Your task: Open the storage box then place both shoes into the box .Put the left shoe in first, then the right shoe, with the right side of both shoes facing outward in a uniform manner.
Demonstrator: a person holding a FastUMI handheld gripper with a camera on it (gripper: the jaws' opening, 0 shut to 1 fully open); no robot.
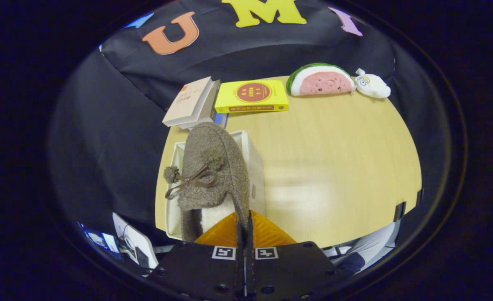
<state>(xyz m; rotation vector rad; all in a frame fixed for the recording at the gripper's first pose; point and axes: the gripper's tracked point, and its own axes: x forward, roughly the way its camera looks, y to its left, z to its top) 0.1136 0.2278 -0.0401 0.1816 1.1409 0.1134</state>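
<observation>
Pinching the shoe's edge, the orange fingers hold it over the open box. Lower it slowly, flat inside

Pale wooden table, black cloth wall

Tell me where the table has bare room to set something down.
Bare tabletop lies right of the storage box, below the watermelon plush. Crowded: books behind the box. The hand-held gripper is shut on the slipper.
</observation>
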